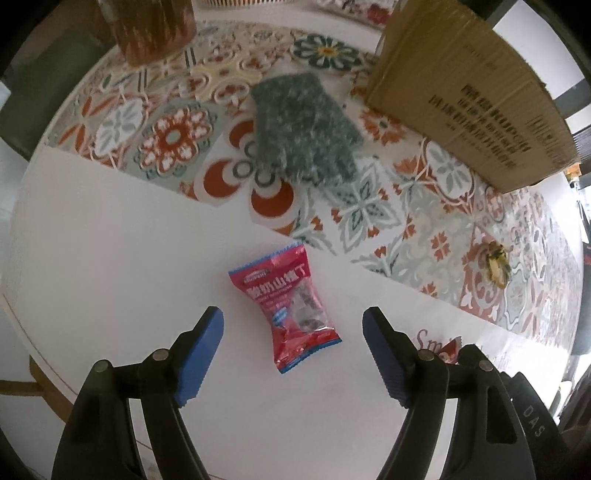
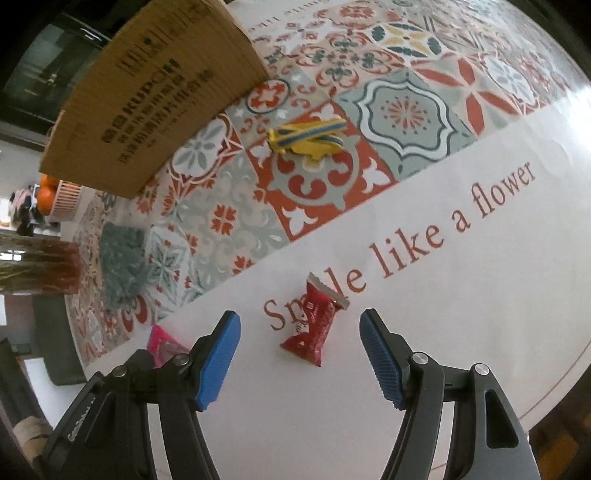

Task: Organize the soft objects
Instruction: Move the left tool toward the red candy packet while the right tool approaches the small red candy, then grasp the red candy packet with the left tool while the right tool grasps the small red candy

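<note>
Taking the cardboard box (image 1: 476,85) as the landmark, and reading the left wrist view from its left edge: a brown ribbed jar (image 1: 155,26) stands well left of the box at the top. Between jar and box, nearer the box, a grey-green knitted glove (image 1: 303,129) lies flat on the patterned tablecloth (image 1: 173,140). Below the glove, well away from the box on the white band of the cloth, lies a pink snack packet (image 1: 291,310). The left gripper (image 1: 293,354) hangs above it with its blue pads (image 1: 201,358) spread wide on either side of the packet and touching nothing: released. Below the box to the right sits a small yellow toy (image 1: 496,264).

In the right wrist view the box (image 2: 155,96) is at upper left. Beneath it lies the glove (image 2: 122,258), and lower still a corner of the pink packet (image 2: 162,345) shows beside the gripper. Right of the box a yellow toy plane (image 2: 306,138) rests on the pattern. Far below the box, on the printed words "Smile like a flower", lies a red wrapped sweet (image 2: 316,325). The right gripper (image 2: 301,358) is released too, its jaws apart either side of the sweet, not touching it.
</note>
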The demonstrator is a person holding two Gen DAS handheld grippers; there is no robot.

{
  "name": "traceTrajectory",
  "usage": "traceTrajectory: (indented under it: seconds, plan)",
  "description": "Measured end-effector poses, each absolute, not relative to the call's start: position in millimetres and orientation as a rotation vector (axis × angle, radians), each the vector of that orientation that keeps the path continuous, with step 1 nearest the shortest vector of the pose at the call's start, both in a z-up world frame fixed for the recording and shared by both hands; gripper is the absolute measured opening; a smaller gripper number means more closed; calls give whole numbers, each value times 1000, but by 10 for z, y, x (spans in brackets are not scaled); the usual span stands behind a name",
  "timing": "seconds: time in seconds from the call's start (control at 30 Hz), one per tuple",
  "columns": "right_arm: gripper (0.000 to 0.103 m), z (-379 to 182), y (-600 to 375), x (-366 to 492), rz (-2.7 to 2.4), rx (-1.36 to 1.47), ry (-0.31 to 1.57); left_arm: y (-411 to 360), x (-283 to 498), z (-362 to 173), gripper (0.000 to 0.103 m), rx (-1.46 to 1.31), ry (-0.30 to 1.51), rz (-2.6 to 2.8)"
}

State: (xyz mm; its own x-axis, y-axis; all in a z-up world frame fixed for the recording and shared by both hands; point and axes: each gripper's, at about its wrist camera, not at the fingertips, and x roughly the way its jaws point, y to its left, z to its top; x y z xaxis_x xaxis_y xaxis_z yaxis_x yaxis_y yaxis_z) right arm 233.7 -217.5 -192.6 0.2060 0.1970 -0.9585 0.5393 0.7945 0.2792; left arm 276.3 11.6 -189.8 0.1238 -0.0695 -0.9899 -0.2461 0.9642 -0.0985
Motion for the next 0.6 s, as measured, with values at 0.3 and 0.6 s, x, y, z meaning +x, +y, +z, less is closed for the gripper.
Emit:
traceTrajectory:
  seconds: [0.3, 0.6]
  plan:
    - [67, -2131, -2165, 2297, -288, 671, 1404, 46, 2878, -2153, 77, -230, 1498, 165]
    - [57, -2273, -2124, 2316, -278, 628, 1418, 61, 2944, -2353, 77, -255, 1529, 193]
